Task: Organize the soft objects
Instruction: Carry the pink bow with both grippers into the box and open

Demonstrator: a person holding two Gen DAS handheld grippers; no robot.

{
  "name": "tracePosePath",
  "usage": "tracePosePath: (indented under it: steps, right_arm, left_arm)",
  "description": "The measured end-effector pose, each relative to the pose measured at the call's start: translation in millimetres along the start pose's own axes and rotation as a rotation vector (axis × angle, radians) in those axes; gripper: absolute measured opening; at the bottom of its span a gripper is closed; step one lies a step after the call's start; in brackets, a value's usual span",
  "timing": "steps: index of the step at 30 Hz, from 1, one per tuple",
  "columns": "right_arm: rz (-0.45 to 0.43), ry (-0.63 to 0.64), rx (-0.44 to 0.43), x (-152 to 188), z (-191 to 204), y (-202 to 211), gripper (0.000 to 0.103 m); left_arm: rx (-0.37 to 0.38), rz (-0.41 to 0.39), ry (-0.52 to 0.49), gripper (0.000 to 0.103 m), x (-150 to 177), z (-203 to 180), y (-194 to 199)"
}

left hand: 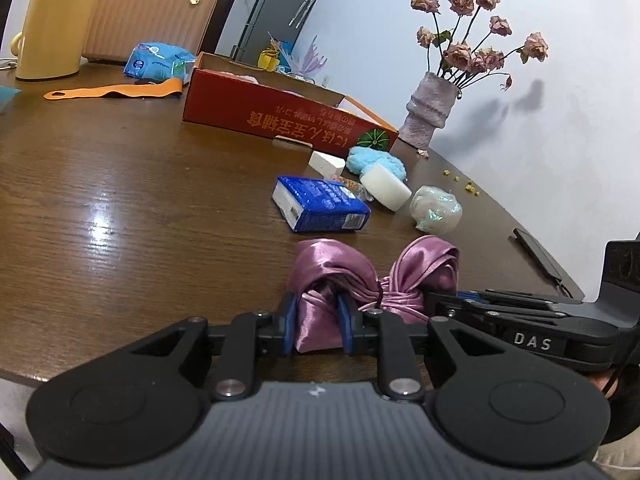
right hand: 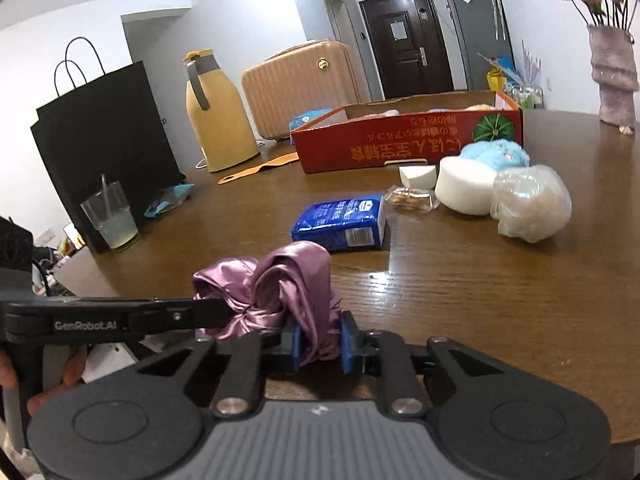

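A pink satin bow [left hand: 352,276] lies at the near edge of the brown table [left hand: 120,184]. My left gripper [left hand: 317,320] is shut on the bow's left loop. My right gripper [right hand: 320,340] is shut on the other loop of the bow [right hand: 288,284]; its arm also shows at the right of the left wrist view. Beyond the bow lie a blue tissue pack [left hand: 320,204], a white foam block [left hand: 385,186], a fluffy blue toy [left hand: 376,160] and a wrapped pale ball [left hand: 436,209]. An open red cardboard box [left hand: 280,112] stands behind them.
A vase of dried roses [left hand: 430,108] stands by the wall. A yellow jug [right hand: 216,120], a pink case [right hand: 296,84], a black paper bag [right hand: 104,136], a cup [right hand: 112,216] and an orange strap [right hand: 260,168] sit at the table's far side. A dark phone [left hand: 538,254] lies at the right.
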State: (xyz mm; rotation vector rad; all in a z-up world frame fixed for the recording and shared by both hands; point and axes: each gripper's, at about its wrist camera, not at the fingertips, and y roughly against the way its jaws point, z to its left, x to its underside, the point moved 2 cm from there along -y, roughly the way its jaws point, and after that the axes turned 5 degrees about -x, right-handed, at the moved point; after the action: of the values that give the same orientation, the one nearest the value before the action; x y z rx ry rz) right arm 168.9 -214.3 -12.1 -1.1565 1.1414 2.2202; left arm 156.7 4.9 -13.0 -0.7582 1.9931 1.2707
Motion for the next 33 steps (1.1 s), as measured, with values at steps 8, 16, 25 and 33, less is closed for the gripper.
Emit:
tracePosePath:
  steps: [8,16,25,33]
  right_arm:
    - [-0.086,0.000,-0.033,-65.2,-14.1,-4.0,0.011]
    - [-0.067,0.042,-0.003,-235.3,-55.9,-122.1,0.011]
    - [0.226,-0.084,0.097,-257.0,-94.8,-274.6,0.021]
    - [0.230,-0.052,0.162,-262.3,-96.6,-254.4,0.058]
  left_arm:
    - [0.079,-0.129,-0.004,0.017,-77.5,5.5,-3.2]
    - [-0.092,-0.140,-0.060,0.018,-235.9,40.2,-107.4]
    - [-0.189,-0.077,-0.018,0.060,-256.3,93.4,-172.4]
    - [-0.221,-0.099,-0.049,0.064,-264.6,83.0,-143.9]
